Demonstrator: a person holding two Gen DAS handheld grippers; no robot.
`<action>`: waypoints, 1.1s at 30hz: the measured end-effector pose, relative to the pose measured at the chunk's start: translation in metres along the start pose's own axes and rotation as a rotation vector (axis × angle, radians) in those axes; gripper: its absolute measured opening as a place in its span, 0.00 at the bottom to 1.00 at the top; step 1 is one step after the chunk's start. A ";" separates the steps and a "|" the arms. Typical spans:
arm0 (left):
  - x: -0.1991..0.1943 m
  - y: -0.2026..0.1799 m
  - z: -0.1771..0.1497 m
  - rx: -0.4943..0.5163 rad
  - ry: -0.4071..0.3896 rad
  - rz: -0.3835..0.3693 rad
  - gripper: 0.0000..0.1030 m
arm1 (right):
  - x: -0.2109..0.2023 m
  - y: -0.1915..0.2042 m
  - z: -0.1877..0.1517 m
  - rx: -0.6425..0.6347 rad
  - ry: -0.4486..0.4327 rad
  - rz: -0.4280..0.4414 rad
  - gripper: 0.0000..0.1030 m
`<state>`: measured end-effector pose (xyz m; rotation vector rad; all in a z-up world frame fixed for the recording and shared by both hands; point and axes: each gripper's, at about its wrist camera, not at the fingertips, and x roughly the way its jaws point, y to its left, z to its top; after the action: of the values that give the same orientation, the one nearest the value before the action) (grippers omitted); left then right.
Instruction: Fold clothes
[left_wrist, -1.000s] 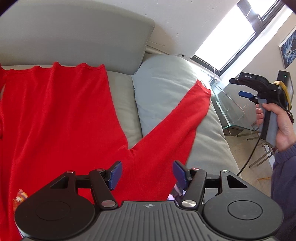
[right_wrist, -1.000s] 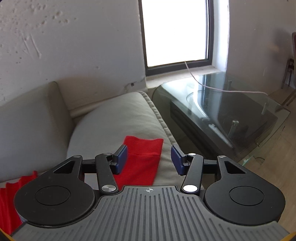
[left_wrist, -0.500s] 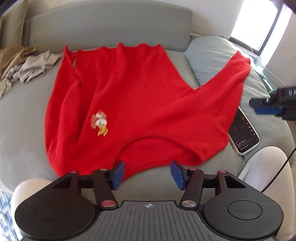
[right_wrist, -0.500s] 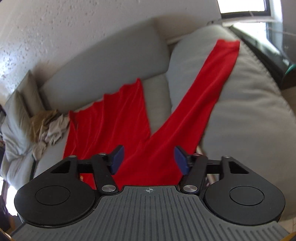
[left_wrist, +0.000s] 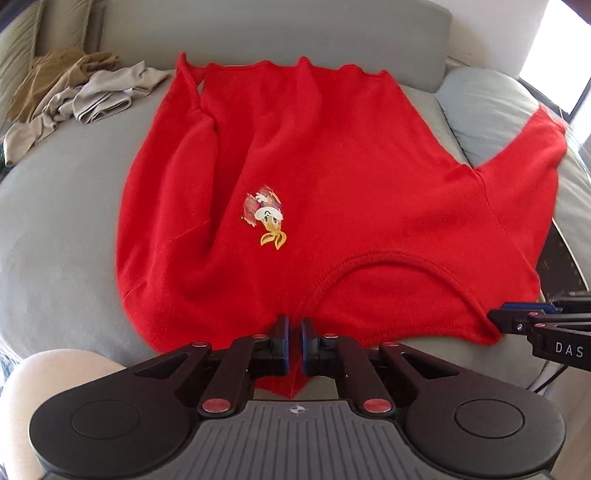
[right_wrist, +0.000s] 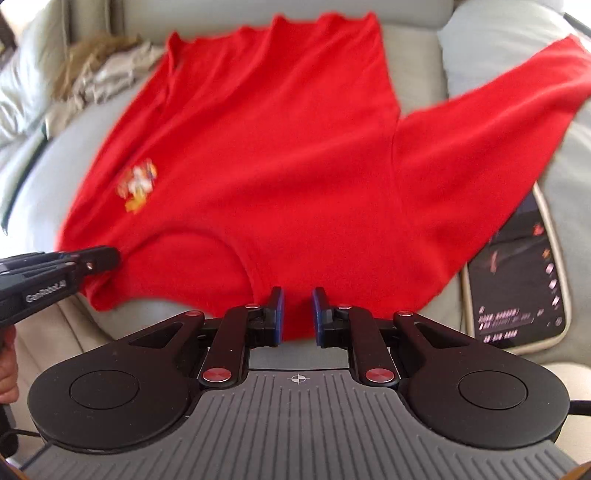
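Both tools at sweater (left_wrist: 314, 177) near edge: left tool (left_wrist: 293, 341) pinching it, right tool (right_wrist: 297, 314) narrowing around it.

home living room, grey sofa (left_wrist: 55, 221), cushions (left_wrist: 480, 103)

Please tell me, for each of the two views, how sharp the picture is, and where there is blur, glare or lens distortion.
Left wrist view: mostly sharp, the print on the red sweater is readable; the window corner is blown out white; the sofa back bows from the fisheye. Right wrist view: motion blur smears the sweater, the print and the phone; only the right gripper itself stays crisp.
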<state>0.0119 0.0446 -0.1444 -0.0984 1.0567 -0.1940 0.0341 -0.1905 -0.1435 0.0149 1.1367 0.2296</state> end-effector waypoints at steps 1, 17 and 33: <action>-0.003 0.003 0.000 -0.001 0.012 -0.021 0.04 | -0.001 0.002 -0.004 -0.029 0.007 -0.009 0.17; -0.127 0.077 0.110 -0.282 -0.468 -0.008 0.65 | -0.137 0.047 0.117 -0.135 -0.288 0.168 0.46; 0.053 0.216 0.204 -0.640 -0.416 0.016 0.48 | 0.075 0.178 0.333 -0.346 -0.174 0.084 0.39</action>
<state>0.2393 0.2422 -0.1274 -0.6788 0.6694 0.1823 0.3330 0.0322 -0.0473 -0.2203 0.9126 0.4882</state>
